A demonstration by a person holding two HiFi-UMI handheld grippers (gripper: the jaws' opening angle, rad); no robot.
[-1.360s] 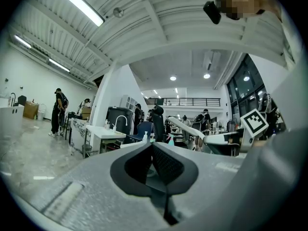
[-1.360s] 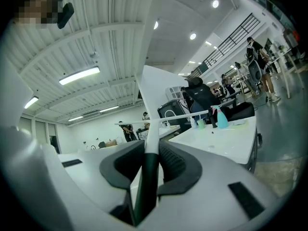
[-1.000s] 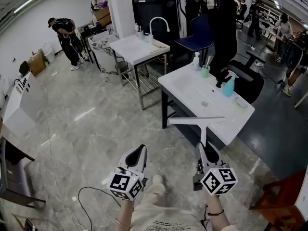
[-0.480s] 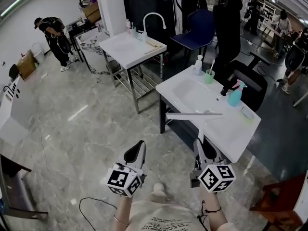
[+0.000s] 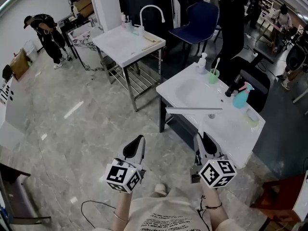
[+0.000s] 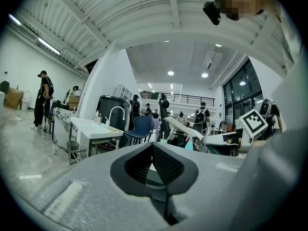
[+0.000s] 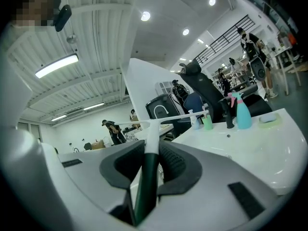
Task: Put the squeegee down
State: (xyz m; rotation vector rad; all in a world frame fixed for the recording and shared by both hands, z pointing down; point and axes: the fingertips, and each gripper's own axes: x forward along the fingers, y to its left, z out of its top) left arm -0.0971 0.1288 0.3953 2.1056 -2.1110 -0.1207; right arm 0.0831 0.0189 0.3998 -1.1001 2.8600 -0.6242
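The squeegee (image 5: 193, 109) has a long pale blade and a dark green handle. My right gripper (image 5: 200, 138) is shut on that handle and holds it out level, with the blade crosswise over the front part of the white sink counter (image 5: 188, 87). In the right gripper view the handle (image 7: 150, 146) runs straight out between the pads of the right gripper (image 7: 152, 147) toward the counter (image 7: 250, 146). My left gripper (image 5: 141, 139) hovers over the floor to the left of the counter. Its jaws (image 6: 153, 147) meet at the tips with nothing between them.
On the counter's far side stand a blue spray bottle (image 5: 240, 98), a green cup (image 5: 213, 75), a pump bottle (image 5: 202, 63) and a black faucet (image 5: 233, 86). A second sink table (image 5: 126, 41) and a blue chair (image 5: 197, 24) stand behind. A person (image 5: 44, 29) stands far left.
Both grippers have travelled forward toward the sink counter. The squeegee blade has gone from the counter's front edge to above its basin area.
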